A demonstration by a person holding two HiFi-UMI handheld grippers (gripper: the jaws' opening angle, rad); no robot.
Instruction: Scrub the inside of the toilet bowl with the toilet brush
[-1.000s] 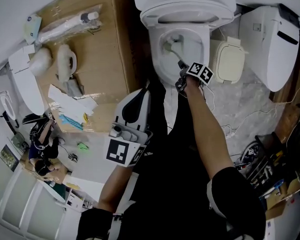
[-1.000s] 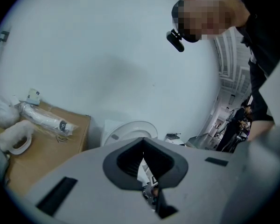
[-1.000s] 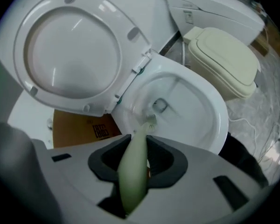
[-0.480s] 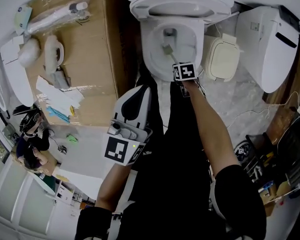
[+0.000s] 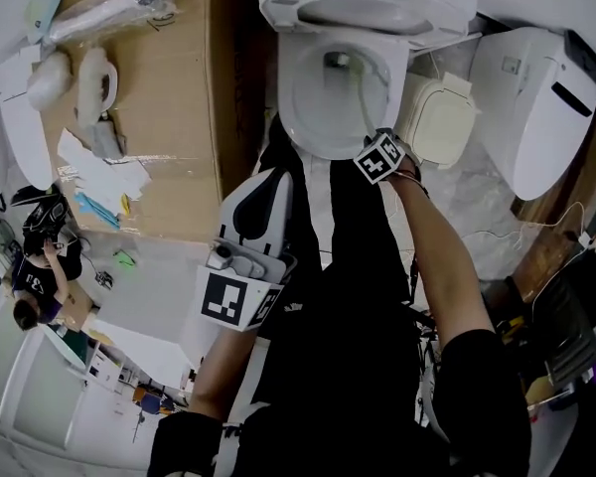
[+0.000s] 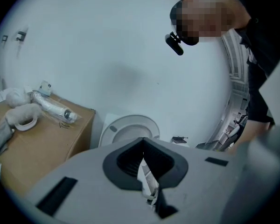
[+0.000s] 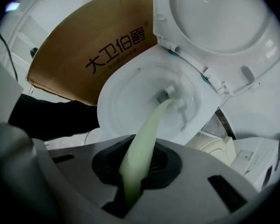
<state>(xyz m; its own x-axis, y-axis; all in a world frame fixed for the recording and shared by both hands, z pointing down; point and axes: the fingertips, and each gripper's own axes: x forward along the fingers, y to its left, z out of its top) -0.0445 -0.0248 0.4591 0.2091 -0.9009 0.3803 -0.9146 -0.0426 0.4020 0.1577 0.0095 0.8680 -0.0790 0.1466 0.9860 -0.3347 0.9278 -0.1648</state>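
Half hiding the front right rim of the toilet bowl (image 5: 313,117) with the right gripper (image 5: 374,145), hanging just over that edge. Squeezing its jaws tight on the pale green handle of the toilet brush (image 5: 364,89). Reaching the brush down inside the bowl, with the bristle end lying low at the back, by the water hole.

Holding the left gripper (image 5: 268,192) above the dark legs (image 5: 363,296), well apart from the bowl. Pinching its jaws down to a thin slit, with nothing between them.

Crowding the bowl on the left with a tall cardboard box (image 5: 169,97), just beside it, carrying wrapped white parts (image 5: 104,13) on top. Crowding it on the right with a cream tub (image 5: 437,122) just beside the rim, and a white seat unit (image 5: 541,97) further over. Blocking the back with the raised seat (image 5: 368,3). Trailing thin cables (image 5: 546,229) over the floor at the right.

Leaving open room only straight above the bowl.

Losing the front of the bowl under the legs. Losing the near end of the handle inside the jaws. Showing the bristles too small to tell if touching the white wall. Cutting off the box at the top edge.
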